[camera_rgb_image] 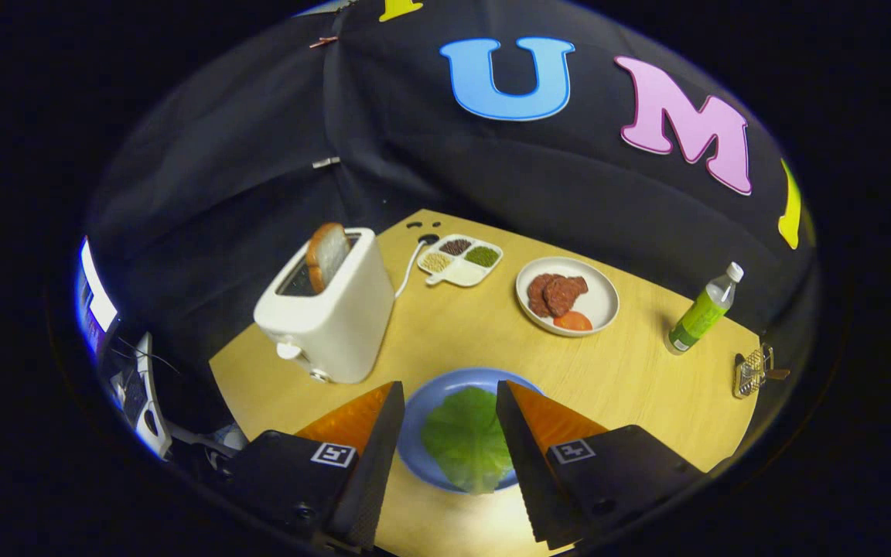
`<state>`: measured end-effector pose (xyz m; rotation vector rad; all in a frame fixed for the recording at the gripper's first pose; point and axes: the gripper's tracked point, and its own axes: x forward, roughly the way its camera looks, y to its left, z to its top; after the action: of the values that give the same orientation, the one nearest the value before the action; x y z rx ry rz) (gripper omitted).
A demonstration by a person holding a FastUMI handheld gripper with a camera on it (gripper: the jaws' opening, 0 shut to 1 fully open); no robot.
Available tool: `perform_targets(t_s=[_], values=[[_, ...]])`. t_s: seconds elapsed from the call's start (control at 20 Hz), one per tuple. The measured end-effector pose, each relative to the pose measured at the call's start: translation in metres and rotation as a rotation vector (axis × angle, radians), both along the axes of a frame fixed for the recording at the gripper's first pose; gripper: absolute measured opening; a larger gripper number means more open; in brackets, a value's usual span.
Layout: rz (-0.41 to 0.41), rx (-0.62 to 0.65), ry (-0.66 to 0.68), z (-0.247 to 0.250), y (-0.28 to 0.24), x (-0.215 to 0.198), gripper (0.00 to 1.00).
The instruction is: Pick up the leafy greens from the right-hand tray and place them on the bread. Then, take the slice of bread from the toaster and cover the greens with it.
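Claw (449,406) spread and empty above the green leaf (467,449) on the round blue plate (414,433); approach the browned bread slice (326,254) in the white toaster (329,313) squarely, gripping its flat faces.

One toaster (329,313) with one bread slice (326,255), two plates (600,298), one leafy green (466,439), one bottle (703,309), one divided tray (461,259), perhaps two meat slices (558,294), one gripper (449,402) with fingers apart.

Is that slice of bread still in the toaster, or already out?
In: the bread pokes from the toaster slot. The open gripper is above the greens.
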<state>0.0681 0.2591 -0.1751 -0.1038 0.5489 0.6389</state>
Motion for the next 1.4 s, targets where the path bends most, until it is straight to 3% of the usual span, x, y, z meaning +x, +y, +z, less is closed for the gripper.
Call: perform_targets(t_s=[0.3,0.55,0.85,1.25,1.4], values=[[0.074,0.103,-0.078,0.072,0.076,0.005,0.76],[0.153,0.098,-0.106,0.089,0.139,0.007,0.76],[0.143,0.04,-0.057,0.065,0.194,0.029,0.76],[0.094,-0.1,0.02,0.008,0.226,0.059,0.76],[0.073,-0.135,0.034,-0.004,0.231,0.066,0.67]])
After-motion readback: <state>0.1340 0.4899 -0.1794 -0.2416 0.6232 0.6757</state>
